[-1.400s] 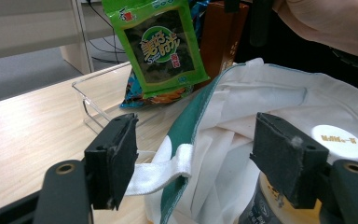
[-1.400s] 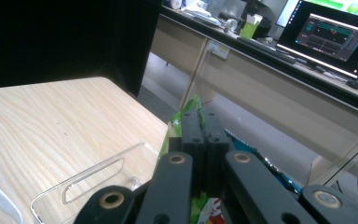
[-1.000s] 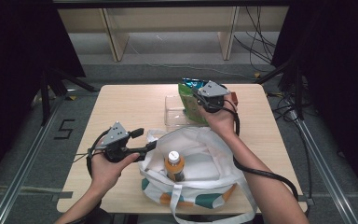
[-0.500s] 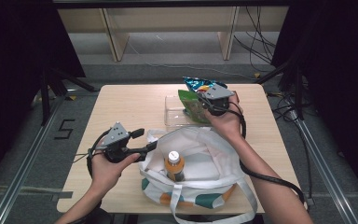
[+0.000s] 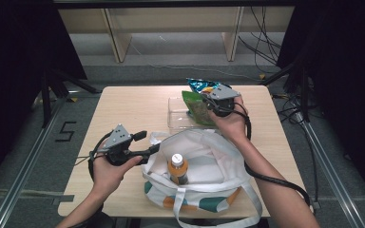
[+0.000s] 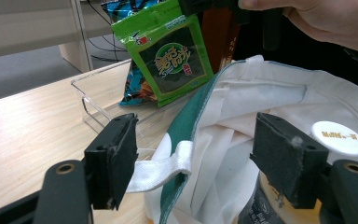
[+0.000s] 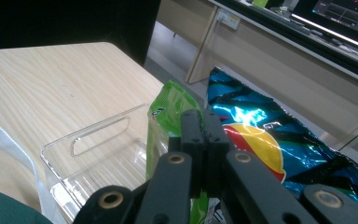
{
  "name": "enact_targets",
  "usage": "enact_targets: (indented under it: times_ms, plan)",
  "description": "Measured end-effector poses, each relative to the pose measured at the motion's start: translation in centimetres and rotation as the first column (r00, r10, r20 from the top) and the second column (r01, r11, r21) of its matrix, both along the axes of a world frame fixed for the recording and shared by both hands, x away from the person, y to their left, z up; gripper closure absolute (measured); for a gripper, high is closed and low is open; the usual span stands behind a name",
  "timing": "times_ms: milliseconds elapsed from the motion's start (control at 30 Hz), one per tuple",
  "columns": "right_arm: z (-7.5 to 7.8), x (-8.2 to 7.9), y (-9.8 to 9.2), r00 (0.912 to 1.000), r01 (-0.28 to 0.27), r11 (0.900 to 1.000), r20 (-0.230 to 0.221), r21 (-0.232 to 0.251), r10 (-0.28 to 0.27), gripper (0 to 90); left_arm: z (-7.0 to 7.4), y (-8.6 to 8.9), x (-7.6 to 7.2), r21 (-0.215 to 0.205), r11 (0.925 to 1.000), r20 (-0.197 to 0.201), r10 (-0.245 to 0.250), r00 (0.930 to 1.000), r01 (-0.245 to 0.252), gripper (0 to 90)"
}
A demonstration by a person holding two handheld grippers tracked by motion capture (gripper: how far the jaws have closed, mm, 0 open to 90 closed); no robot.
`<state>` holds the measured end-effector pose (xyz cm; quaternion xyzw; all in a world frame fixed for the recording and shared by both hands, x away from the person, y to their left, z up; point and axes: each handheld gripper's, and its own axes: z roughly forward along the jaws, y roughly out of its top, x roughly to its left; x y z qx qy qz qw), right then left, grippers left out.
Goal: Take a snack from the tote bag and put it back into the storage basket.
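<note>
The right tool (image 5: 208, 105) is pressed together on the top edge of the green snack packet (image 5: 197, 107), now lifted out of the clear tray (image 5: 177, 116) below it, so the packet hangs ready to go into the white bag (image 5: 204, 161) nearer the person; the left tool (image 5: 147, 142), jaws spread, straddles the bag's rim

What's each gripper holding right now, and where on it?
Right gripper: shut on the green snack packet, pinched at its top edge. Left gripper: open around the white bag's rim, gripping nothing.
</note>
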<state>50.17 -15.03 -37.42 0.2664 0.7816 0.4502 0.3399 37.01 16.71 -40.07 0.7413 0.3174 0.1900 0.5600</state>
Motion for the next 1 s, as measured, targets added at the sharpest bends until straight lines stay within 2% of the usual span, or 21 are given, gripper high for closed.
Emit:
enact_targets:
  times_ms: [33,100,133,200,267,300,333,367,400,433,567,600,633,733,800,1000]
  plan:
    - [0.0,0.1,-0.1,0.9998,0.007,1.0,0.021,-0.007,-0.007,90.0,0.0,0.0,0.0,0.002,1.0,-0.001,0.0,1.0,0.0,30.0]
    - [0.1,-0.2,-0.1,0.9999,0.012,1.0,-0.01,0.002,-0.012,90.0,0.1,0.0,-0.1,0.009,0.9999,0.001,0.005,1.0,-0.005,30.0]
    - [0.2,-0.1,-0.2,0.9997,0.018,1.0,0.019,-0.013,-0.017,90.0,0.1,0.0,-0.1,0.009,0.9999,0.001,0.005,1.0,-0.005,30.0]
    - [0.3,-0.3,-0.2,0.9998,0.006,1.0,-0.017,-0.013,-0.006,89.2,0.1,0.0,0.0,0.004,1.0,0.003,-0.002,1.0,0.002,30.0]
    - [0.5,-0.4,-0.2,0.9999,0.01,0.999,-0.006,-0.034,-0.01,88.9,0.1,-0.1,-0.1,0.016,0.9999,-0.001,0.002,1.0,-0.002,30.0]
    - [0.5,-0.4,-0.2,0.9994,0.01,1.0,-0.034,-0.016,-0.011,88.9,0.1,-0.1,-0.1,0.016,0.9999,-0.002,0.002,1.0,-0.002,30.0]
    - [0.5,-0.5,-0.2,0.9988,0.021,1.0,-0.044,-0.009,-0.022,88.9,0.1,-0.1,-0.1,0.016,0.9999,-0.003,0.003,1.0,-0.003,30.0]
    - [0.6,-0.5,-0.2,0.999,0.015,1.0,-0.042,-0.018,-0.016,89.0,0.1,0.0,-0.1,0.013,0.9999,0.0,0.001,1.0,-0.001,30.0]
    - [0.7,-0.5,-0.3,0.9994,0.031,0.999,-0.013,-0.037,-0.031,89.2,0.1,0.0,-0.1,0.015,0.9999,0.0,0.003,1.0,-0.003,30.0]
    - [0.8,-0.5,-0.3,0.9996,0.028,0.999,-0.008,-0.043,-0.029,89.8,0.0,0.0,0.0,0.005,1.0,0.002,-0.001,1.0,0.001,30.0]
    - [1.0,-0.9,-0.2,0.9978,0.032,0.999,-0.056,-0.04,-0.035,90.0,0.0,0.0,-0.1,0.016,0.9999,-0.002,0.002,1.0,-0.002,30.0]
    - [1.0,-0.9,-0.2,0.9978,0.035,0.998,-0.054,-0.046,-0.038,90.0,0.0,0.0,-0.1,0.015,0.9999,-0.003,0.002,1.0,-0.002,30.0]
    - [1.0,-0.9,-0.3,0.9986,0.039,0.998,-0.034,-0.05,-0.04,90.0,0.0,0.0,-0.1,0.015,0.9999,-0.002,0.002,1.0,-0.002,30.0]
    - [1.1,-1.2,-0.4,0.9971,0.038,0.999,-0.064,-0.039,-0.04,90.0,0.0,0.0,0.0,0.007,1.0,0.002,-0.001,1.0,0.001,30.0]
    - [1.2,-1.1,-0.5,0.9986,0.031,0.998,-0.042,-0.05,-0.033,89.7,0.0,0.0,0.0,0.014,0.9999,-0.001,0.005,1.0,-0.005,30.0]
    - [1.0,-0.9,-0.3,0.998,0.018,0.998,-0.059,-0.06,-0.022,88.2,0.0,-0.1,-0.1,0.018,0.9998,-0.003,0.0,1.0,0.001,30.0]
